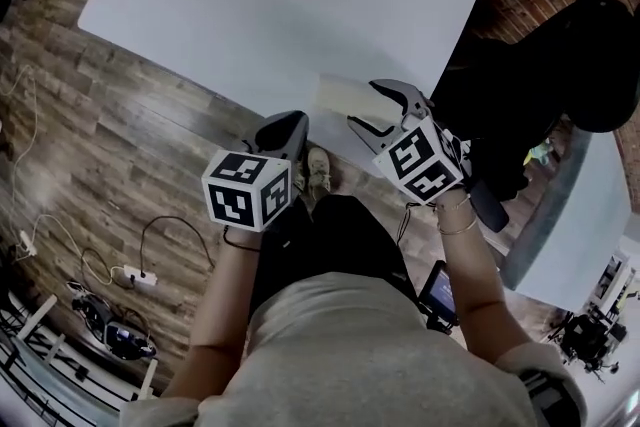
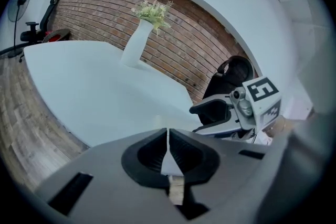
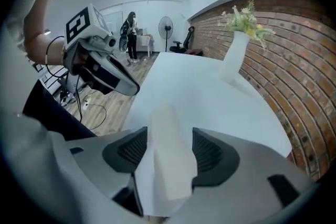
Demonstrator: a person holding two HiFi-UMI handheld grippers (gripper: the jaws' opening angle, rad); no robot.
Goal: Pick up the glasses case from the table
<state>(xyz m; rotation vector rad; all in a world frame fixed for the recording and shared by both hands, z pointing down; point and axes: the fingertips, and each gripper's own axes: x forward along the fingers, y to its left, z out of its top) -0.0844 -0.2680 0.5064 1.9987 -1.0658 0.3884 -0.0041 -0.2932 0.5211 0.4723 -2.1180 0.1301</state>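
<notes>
The glasses case (image 1: 343, 99) is a long cream-white box lying on the white table (image 1: 270, 5) close to its near edge. My right gripper (image 1: 380, 111) hangs over the case's right end. In the right gripper view the case (image 3: 167, 165) lies lengthwise between the spread jaws of the right gripper (image 3: 169, 148), and a narrow gap shows at each pad. My left gripper (image 1: 288, 129) stays just off the table's near edge, left of the case, with nothing in it. In the left gripper view the left gripper (image 2: 168, 145) has its pads together.
A white vase with green sprigs (image 3: 235, 55) stands far back on the table by the brick wall. A black chair (image 1: 560, 75) is to the table's right, with a second white table (image 1: 575, 215) beyond. Cables and a power strip (image 1: 130, 277) lie on the wood floor.
</notes>
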